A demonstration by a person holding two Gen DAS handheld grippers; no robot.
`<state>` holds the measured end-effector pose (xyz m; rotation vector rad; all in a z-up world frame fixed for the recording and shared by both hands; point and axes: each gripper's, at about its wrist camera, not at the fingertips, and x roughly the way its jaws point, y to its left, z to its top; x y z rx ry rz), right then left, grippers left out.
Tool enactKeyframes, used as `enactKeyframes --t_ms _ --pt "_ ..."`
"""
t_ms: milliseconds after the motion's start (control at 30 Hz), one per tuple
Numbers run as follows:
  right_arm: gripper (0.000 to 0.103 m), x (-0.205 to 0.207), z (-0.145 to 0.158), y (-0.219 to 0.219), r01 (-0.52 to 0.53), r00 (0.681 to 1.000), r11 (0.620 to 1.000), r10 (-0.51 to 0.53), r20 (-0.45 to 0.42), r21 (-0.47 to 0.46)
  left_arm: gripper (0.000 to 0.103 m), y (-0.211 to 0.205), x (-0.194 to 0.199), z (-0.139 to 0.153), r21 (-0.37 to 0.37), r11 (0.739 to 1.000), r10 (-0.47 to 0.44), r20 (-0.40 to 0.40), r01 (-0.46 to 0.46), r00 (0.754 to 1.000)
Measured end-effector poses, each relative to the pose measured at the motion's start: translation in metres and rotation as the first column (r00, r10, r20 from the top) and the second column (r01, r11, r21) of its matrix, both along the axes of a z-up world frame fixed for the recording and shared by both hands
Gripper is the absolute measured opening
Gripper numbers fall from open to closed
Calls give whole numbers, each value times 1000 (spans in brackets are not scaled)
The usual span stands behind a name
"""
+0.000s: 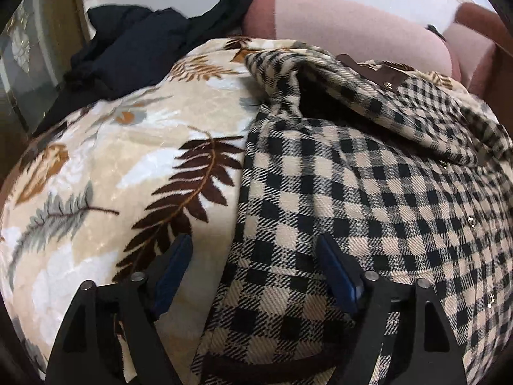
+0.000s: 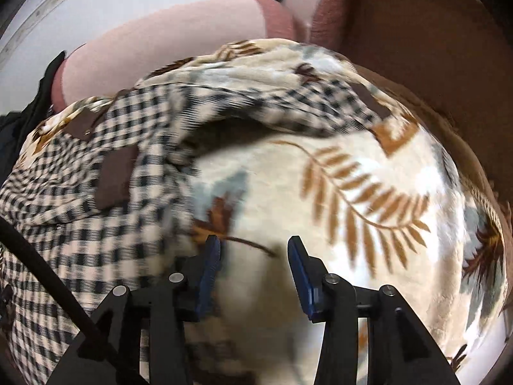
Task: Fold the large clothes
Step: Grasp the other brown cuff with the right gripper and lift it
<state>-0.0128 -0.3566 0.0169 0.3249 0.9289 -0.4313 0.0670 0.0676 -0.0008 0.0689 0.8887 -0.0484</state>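
A large black-and-cream checked garment (image 1: 368,176) with brown patches lies spread on a leaf-print blanket (image 1: 112,166). My left gripper (image 1: 255,256) stands open wide just above the garment's left edge; the cloth runs under the gap and neither pad presses on it. In the right wrist view the same checked garment (image 2: 80,166) fills the left side, blurred, with its collar opening facing me. My right gripper (image 2: 253,253) hangs open over bare leaf-print blanket (image 2: 352,192), just right of the garment's edge, with nothing between its fingers.
A dark navy garment (image 1: 134,51) lies crumpled at the back left of the blanket. Pink cushions (image 1: 352,25) line the back below a white wall. A brown upholstered side (image 2: 433,48) rises at the right. A black cable (image 2: 48,272) crosses the lower left.
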Motion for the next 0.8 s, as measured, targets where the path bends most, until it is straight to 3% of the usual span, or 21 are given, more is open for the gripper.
enactKeyframes --t_ms 67,167,233,367,500,567,667,800 --pt "48 -6 -4 -13 31 999 998 -32 12 50 87 7 3 -2 -38 999 21 -14 -21 1000" --pt "49 -13 -1 -41 96 994 988 -102 48 117 89 6 4 -4 -28 999 23 -11 -23 1000" --pt "57 -17 5 -71 163 981 975 -177 79 152 90 3 3 -4 -15 1000 24 -4 -24 1000" --pt "63 -20 -2 -154 329 918 894 -378 121 303 91 4 3 -5 -25 999 21 -4 -21 1000" --pt "63 -18 -27 -212 400 857 798 -501 125 450 91 4 3 -5 -26 999 22 -4 -22 1000" --pt "64 -14 -34 -227 395 839 774 -524 149 495 91 3 3 -6 -24 999 22 -3 -22 1000" --pt "71 -1 -33 -239 378 824 771 -532 193 513 91 5 3 -6 -24 1000 20 -4 -20 1000" --pt "77 30 -35 -246 371 832 802 -511 217 468 92 5 3 -7 -21 1000 17 -5 -17 1000"
